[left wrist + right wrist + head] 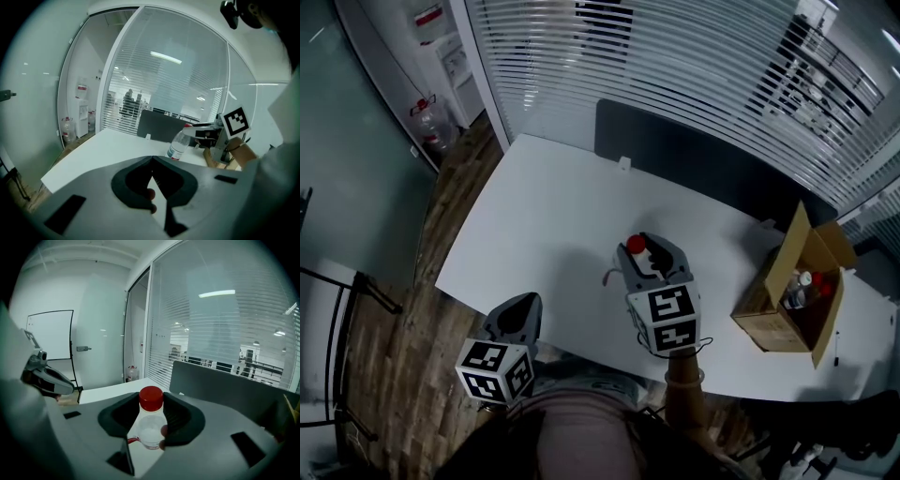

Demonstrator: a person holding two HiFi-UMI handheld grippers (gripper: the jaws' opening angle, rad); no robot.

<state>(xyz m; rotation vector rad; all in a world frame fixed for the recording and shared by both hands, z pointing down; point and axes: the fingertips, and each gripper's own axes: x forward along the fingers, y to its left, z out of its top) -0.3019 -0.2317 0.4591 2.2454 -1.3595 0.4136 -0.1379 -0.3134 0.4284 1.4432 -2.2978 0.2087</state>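
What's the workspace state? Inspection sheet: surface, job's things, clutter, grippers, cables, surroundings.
Surface: white table, plain top.
Job's things: clear bottle with red cap, held by the right gripper.
Clutter: open cardboard box at the table's right end, more bottles inside.
Grippers: right gripper shut on the bottle; left gripper shut, empty, beside the table's near edge.
Cables: nothing seen.
Surroundings: glass wall with blinds, dark panel behind the table, wood floor, water jug on the floor.
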